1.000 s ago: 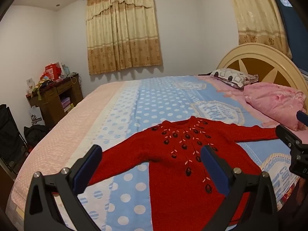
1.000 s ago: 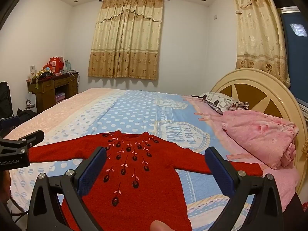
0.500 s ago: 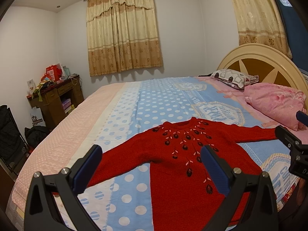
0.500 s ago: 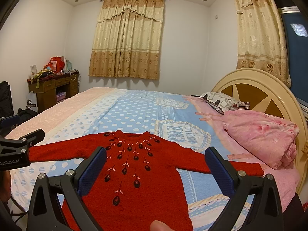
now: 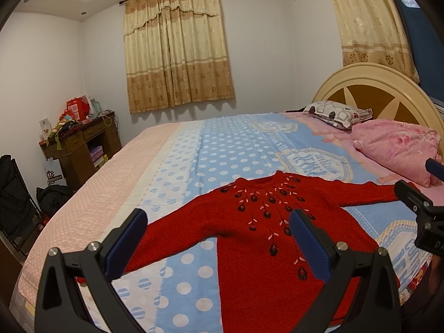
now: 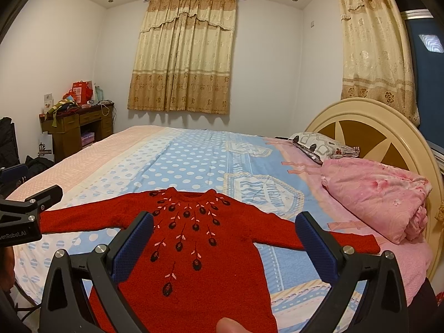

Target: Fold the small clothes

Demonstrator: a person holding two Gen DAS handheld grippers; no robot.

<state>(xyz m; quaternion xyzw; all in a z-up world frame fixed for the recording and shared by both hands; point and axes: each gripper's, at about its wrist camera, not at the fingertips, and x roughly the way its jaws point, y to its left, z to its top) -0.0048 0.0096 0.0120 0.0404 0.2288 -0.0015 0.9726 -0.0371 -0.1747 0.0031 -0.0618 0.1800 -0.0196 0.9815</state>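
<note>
Both grippers agape above sweater (image 5: 249, 238)

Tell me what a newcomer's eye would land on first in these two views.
First the red sweater, spread flat with both sleeves out on the near part of the blue polka-dot bedspread. Next the open left gripper and right gripper, both held above it and holding nothing. Then the pink quilt bundled by the cream headboard on the right.
</note>
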